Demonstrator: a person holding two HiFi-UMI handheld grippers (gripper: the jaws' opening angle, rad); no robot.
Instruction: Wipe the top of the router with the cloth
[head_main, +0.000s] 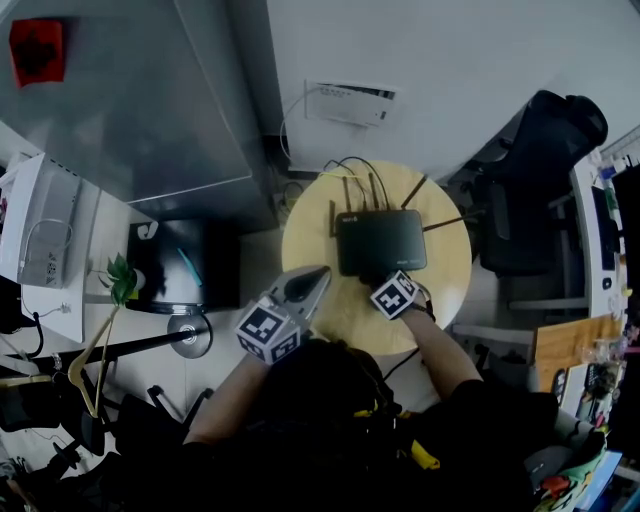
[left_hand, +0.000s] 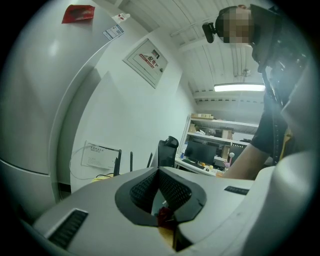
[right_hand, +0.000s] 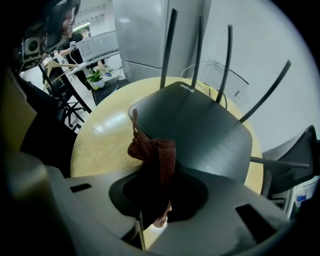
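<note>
A black router (head_main: 380, 242) with several upright antennas stands on a round wooden table (head_main: 445, 270). My right gripper (head_main: 379, 273) is at the router's near edge, shut on a reddish-brown cloth (right_hand: 156, 156) that bunches out of the jaws just above the router's (right_hand: 200, 125) near-left corner. In the right gripper view the cloth hides the fingertips of the right gripper (right_hand: 153, 167). My left gripper (head_main: 316, 277) hovers over the table's left edge, clear of the router. In its own view the left gripper (left_hand: 159, 171) points out into the room, jaws shut with nothing between them.
A cable (head_main: 345, 163) runs from the router's back to a white wall box (head_main: 350, 102). A black office chair (head_main: 530, 190) stands right of the table. A grey cabinet (head_main: 150, 90), a black box (head_main: 180, 265) and a potted plant (head_main: 120, 280) are at the left.
</note>
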